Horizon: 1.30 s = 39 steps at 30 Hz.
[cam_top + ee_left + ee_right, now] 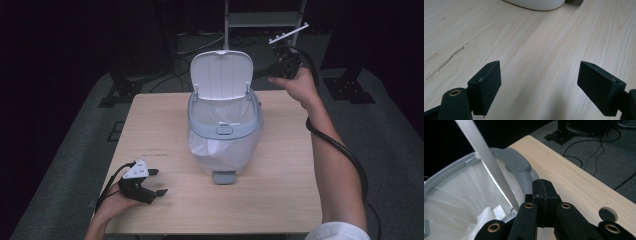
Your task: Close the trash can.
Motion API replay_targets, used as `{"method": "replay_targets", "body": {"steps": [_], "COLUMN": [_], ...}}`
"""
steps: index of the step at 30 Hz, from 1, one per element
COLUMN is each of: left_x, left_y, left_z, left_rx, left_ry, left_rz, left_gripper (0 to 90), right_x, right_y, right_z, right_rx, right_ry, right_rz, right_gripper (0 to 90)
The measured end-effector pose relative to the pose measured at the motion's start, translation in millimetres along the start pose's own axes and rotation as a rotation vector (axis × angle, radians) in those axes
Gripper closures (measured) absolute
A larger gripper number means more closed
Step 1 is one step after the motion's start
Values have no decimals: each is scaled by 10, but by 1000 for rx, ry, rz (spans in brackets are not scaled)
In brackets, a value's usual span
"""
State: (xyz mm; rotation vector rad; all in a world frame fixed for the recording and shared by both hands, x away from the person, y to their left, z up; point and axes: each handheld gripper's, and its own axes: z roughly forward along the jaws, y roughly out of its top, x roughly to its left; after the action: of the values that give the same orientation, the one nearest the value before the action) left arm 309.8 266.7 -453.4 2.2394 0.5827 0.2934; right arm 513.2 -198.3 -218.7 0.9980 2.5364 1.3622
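**Right claw behind the open bin lid**

While the pedal bin [225,132] stands mid-table [280,200] with its white lid [220,75] tipped up at the bin's rear, the right claw [286,62] is raised behind the bin's rear right corner, jaws pressed together on nothing. From that claw, the lid lies just to its left, its flat face nearly upright. The left claw [150,182] rests in front of the bin and to its left, well apart, jaws wide and empty. The right hand is far nearer the lid.
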Motion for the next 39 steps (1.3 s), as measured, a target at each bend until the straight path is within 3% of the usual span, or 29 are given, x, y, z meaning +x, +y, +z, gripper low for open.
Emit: {"method": "replay_targets", "body": {"steps": [7,29,39], "left_x": [-1,5,9], "left_y": [-2,-29,-40], "left_z": [-3,-2,-3], "left_rx": [0,6,7], "left_ry": [-1,-3,-6], "left_rz": [-1,-13,-16], "left_gripper": [181,181,181], "right_x": [74,73,160], "right_y": [81,100,34], "right_z": [11,57,55], "right_rx": [-11,-32,-39], "right_ry": [14,32,107], "right_rz": [-24,-45,-97], "right_gripper": [897,897,897]}}
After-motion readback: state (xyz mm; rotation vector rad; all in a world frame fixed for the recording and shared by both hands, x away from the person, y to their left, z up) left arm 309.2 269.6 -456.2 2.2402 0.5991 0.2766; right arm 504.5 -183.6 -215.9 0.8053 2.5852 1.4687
